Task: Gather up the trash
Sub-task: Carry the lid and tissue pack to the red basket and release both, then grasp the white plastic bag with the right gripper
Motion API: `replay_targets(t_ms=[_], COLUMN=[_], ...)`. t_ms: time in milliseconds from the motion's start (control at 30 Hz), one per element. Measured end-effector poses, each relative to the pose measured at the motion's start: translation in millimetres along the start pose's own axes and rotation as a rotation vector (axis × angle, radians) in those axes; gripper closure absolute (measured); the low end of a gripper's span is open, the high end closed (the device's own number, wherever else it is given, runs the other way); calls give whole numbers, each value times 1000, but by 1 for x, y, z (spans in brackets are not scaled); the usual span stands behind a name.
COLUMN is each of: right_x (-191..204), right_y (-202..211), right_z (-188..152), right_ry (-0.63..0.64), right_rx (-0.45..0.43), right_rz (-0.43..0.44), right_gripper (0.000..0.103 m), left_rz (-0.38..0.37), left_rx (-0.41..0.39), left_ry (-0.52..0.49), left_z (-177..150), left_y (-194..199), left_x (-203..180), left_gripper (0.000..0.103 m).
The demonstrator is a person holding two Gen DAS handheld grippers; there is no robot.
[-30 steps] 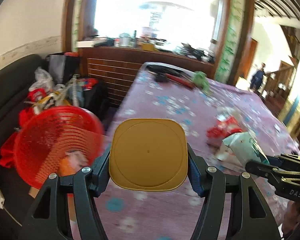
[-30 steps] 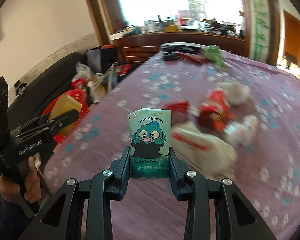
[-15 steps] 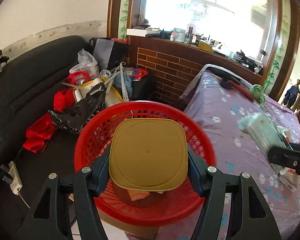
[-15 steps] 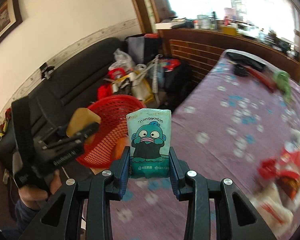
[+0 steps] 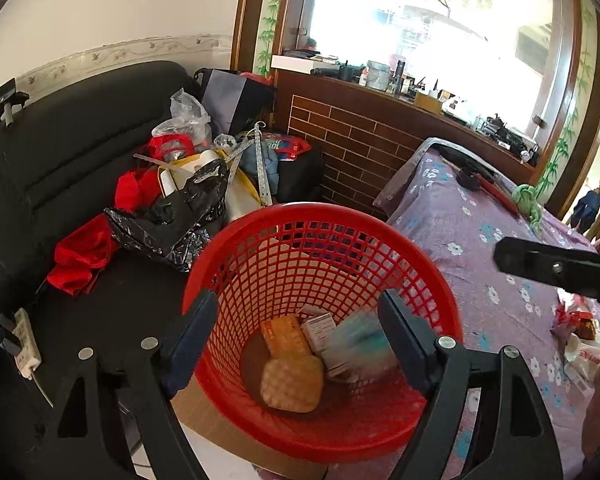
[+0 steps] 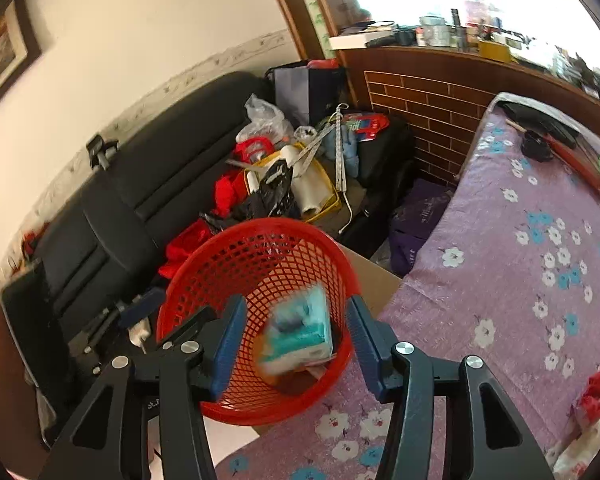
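A red mesh basket [image 5: 300, 232] stands beside the table; it also shows in the right wrist view [image 6: 236, 252]. My left gripper [image 5: 300, 340] is open and empty above it. The yellow lid [image 5: 292, 384] lies on the basket's bottom among small packets. My right gripper [image 6: 296, 344] is open over the basket's rim. The teal tissue pack [image 6: 296, 332] is blurred in the air between its fingers, falling into the basket; it also shows in the left wrist view [image 5: 356, 340].
The table with its purple flowered cloth [image 6: 520, 260] is on the right, with red and white wrappers [image 5: 580, 332] at its edge. A black sofa [image 5: 60, 152] piled with bags and clothes is on the left. A cardboard box [image 5: 220, 436] sits under the basket.
Both grippers opened over the basket. The yellow lid dropped from the left gripper to the basket's bottom. The tissue pack left the right gripper and is falling in.
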State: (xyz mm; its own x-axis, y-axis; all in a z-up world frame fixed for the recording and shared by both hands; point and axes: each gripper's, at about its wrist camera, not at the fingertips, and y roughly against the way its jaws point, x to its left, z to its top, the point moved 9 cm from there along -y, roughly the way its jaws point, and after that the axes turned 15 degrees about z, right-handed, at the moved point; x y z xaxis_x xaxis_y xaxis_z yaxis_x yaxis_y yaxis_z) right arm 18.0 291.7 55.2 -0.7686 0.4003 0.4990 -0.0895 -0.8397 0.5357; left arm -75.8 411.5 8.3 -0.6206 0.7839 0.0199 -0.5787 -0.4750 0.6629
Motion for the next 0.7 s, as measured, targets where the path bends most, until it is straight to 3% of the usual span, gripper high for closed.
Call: replay_targets(t_ms=[200,400,700], right_x=[-10,-36,-126], right_y=[50,104,215], right_z=[-31,-78,-118], right_ry=[0,-28,-91], right_rx=[-27,-45,-98], right_rz=[-14,-49,-220], right_gripper=[47,47,46], left_rz=[-61,-167,-294], left_rx=[-25,-16,20], left_ry=[-29,-120,-317], left_z=[-15,-46,-102], left_y=[30,61,97], left_x=[-26,-90,-197], left_gripper=[21,21,21])
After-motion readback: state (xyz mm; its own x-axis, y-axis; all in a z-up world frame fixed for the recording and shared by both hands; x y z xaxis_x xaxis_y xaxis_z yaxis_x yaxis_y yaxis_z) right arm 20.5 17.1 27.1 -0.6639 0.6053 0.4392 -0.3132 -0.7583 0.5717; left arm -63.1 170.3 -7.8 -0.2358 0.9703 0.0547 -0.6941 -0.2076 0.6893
